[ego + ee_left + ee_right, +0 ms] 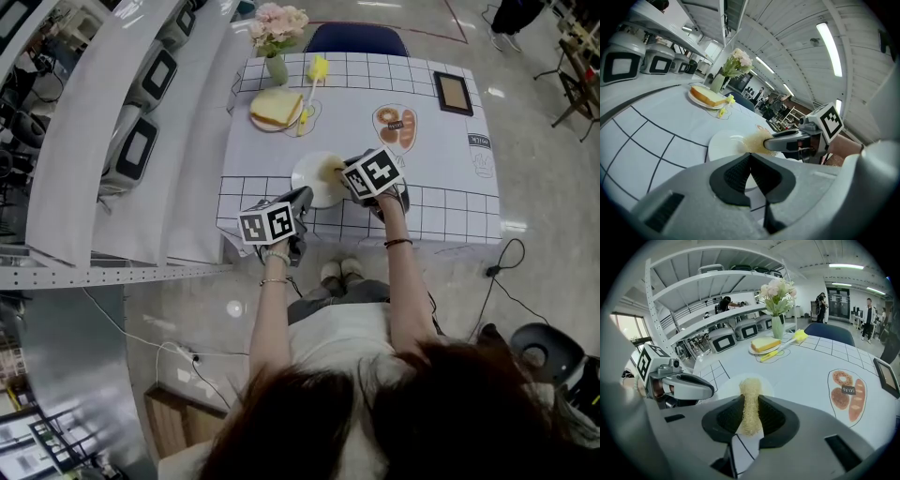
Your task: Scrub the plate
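Note:
A white plate (312, 190) (723, 143) (767, 384) lies near the front edge of the grid-patterned tablecloth (441, 211). My right gripper (339, 172) (750, 404) is shut on a tan fibrous scrub sponge (750, 391) (756, 141), which rests on the plate's right part. My left gripper (302, 199) (750, 161) is at the plate's near left rim, its pads closed together with nothing seen between them. In the right gripper view the left gripper (707, 390) sits at the left, beside the plate.
At the back of the table stand a second plate with a yellow sponge block (275, 108), a yellow brush (316, 70), a flower vase (277, 36) and a framed picture (453, 92). A blue chair (356, 39) is behind. Shelves with appliances (141, 141) run along the left.

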`<state>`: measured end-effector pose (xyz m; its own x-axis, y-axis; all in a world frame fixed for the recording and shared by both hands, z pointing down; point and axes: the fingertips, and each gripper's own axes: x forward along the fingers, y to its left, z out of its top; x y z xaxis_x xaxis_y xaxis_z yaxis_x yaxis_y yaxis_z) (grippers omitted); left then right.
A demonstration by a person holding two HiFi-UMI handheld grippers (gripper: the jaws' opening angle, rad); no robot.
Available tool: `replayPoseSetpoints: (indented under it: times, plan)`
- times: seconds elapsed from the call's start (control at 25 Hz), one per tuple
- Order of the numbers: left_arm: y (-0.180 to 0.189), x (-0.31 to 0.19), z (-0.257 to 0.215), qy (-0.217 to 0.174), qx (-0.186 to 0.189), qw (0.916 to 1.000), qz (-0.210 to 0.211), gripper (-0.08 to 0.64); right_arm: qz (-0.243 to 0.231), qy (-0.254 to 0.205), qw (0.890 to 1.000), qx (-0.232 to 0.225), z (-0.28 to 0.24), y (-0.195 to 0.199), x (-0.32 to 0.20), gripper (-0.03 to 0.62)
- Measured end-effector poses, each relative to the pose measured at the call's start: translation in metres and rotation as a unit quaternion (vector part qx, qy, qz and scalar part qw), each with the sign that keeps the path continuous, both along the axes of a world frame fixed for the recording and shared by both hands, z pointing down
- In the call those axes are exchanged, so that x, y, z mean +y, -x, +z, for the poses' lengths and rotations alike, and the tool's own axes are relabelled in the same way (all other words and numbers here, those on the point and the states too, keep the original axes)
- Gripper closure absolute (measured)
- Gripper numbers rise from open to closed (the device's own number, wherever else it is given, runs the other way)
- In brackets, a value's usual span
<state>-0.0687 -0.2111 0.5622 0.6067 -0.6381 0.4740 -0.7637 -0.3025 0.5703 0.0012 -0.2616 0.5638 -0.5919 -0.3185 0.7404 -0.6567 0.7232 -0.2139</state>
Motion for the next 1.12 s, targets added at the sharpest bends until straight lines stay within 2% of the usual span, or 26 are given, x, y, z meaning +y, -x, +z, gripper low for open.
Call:
replayPoseSetpoints:
  times: [0.56,1.12]
  plan:
    - [-0.002,0.008,-0.001,-0.002,0.002,0.9999,-0.011,0.549,-0.020,0.025,0.999,0.001,0.000,-0.005,0.015,0.512]
    - [0.004,0.021,0.002,-0.001,0.006,0.9996,-0.027,0.549,-0.050,0.035,0.998,0.007,0.003,0.007,0.032,0.512]
